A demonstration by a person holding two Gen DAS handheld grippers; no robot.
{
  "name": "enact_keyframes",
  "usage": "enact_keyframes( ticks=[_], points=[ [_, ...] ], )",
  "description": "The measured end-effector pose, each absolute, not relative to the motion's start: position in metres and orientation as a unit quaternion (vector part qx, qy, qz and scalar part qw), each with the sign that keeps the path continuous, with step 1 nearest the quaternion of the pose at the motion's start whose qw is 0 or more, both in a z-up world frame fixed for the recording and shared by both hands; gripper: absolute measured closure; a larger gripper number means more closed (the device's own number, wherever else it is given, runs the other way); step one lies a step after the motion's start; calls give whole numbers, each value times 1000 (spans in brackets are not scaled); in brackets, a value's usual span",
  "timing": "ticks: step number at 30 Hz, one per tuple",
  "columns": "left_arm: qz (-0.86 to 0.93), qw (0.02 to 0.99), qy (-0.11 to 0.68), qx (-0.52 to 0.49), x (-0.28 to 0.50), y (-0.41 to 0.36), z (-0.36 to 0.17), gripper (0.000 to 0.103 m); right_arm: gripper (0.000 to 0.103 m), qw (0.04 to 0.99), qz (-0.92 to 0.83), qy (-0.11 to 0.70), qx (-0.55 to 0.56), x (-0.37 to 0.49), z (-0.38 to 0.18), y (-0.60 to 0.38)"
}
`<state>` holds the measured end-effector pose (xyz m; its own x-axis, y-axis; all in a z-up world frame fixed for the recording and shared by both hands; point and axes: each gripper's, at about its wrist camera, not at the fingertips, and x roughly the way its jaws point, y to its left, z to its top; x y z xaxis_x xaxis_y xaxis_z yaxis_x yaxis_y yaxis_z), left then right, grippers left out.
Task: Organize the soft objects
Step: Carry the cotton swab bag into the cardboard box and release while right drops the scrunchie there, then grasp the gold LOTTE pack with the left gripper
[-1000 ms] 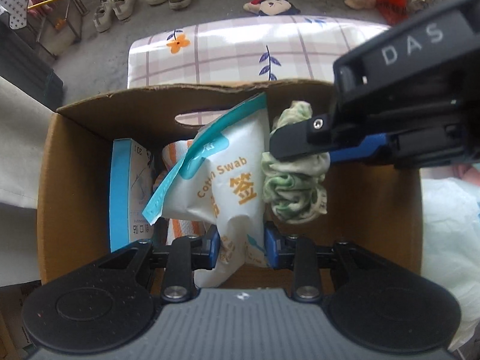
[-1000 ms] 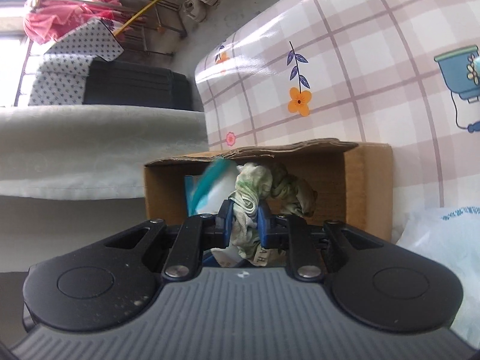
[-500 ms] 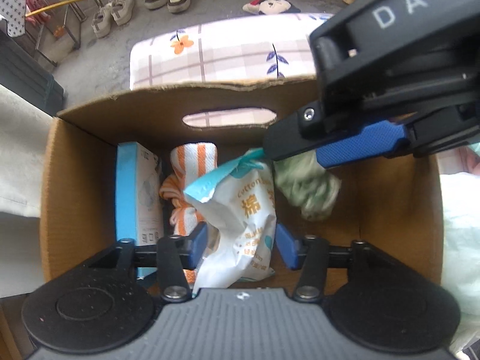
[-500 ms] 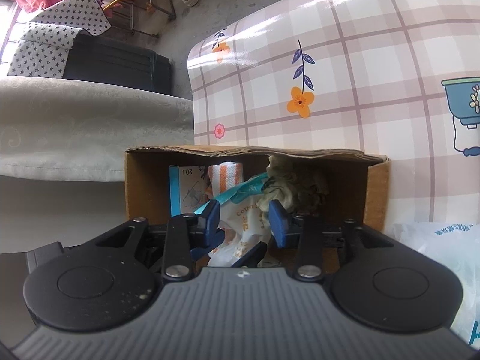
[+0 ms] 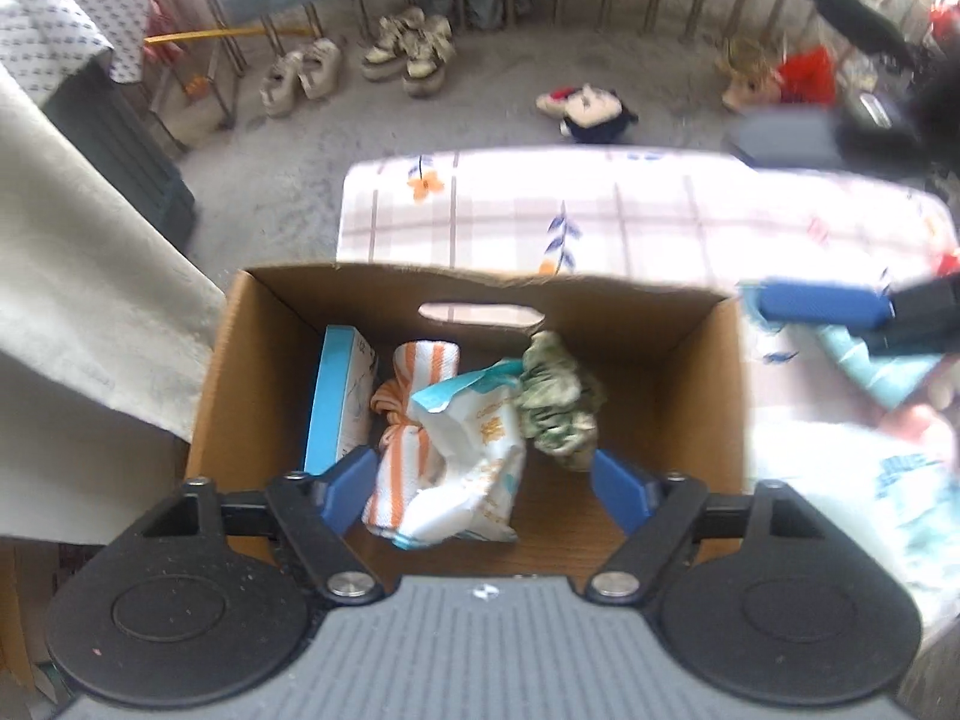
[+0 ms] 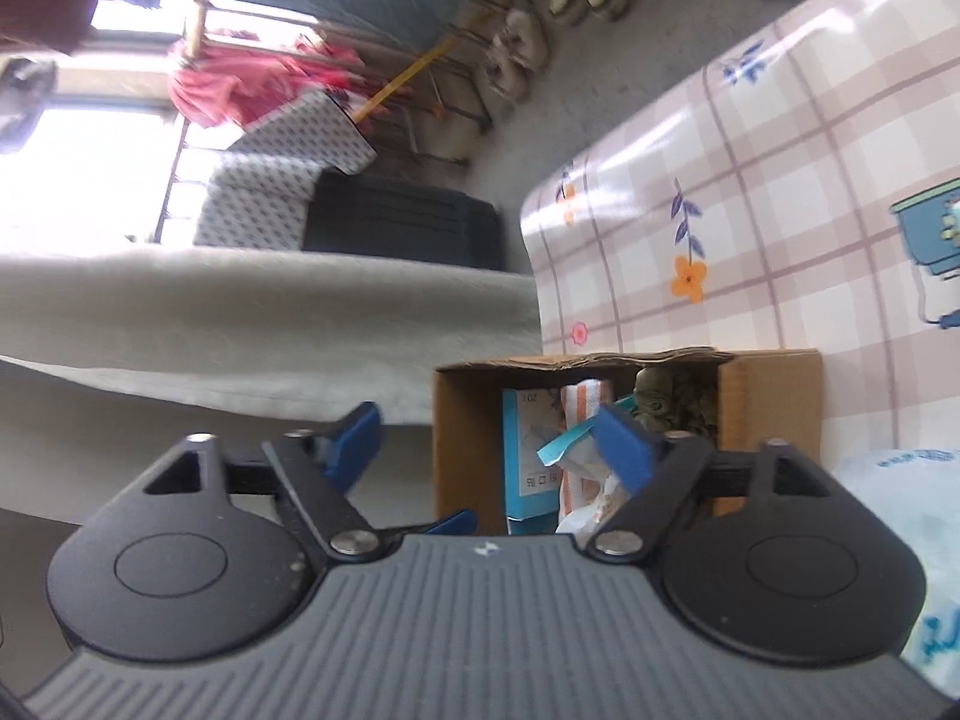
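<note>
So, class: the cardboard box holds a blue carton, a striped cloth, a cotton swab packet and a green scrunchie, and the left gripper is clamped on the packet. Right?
Not quite. In the left wrist view the left gripper is open; its jaws have just been opening, and the packet lies free in the cardboard box. The rest holds.

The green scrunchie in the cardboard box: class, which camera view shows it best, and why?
The left wrist view. It looks down into the cardboard box, so the green scrunchie shows nearly whole beside the cotton swab packet. The right wrist view sees the box from the side; there the scrunchie is small and partly hidden behind a gripper finger.
</note>
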<state>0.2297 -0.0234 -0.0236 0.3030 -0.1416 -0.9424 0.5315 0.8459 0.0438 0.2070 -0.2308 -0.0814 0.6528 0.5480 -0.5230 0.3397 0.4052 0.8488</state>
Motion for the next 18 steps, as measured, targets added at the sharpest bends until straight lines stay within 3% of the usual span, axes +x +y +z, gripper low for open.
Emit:
enact_keyframes(
  ticks=[4,11,18],
  points=[
    [-209,804,532,165,194,-44,7,11,13,737,63,382,554,144,-72,-262],
    [-238,800,528,158,121,-117,26,9,13,734,-5,411,541,12,-64,-342],
    [-279,787,523,171,54,-204,8,10,13,748,-116,482,441,-86,-80,-447]
  ],
)
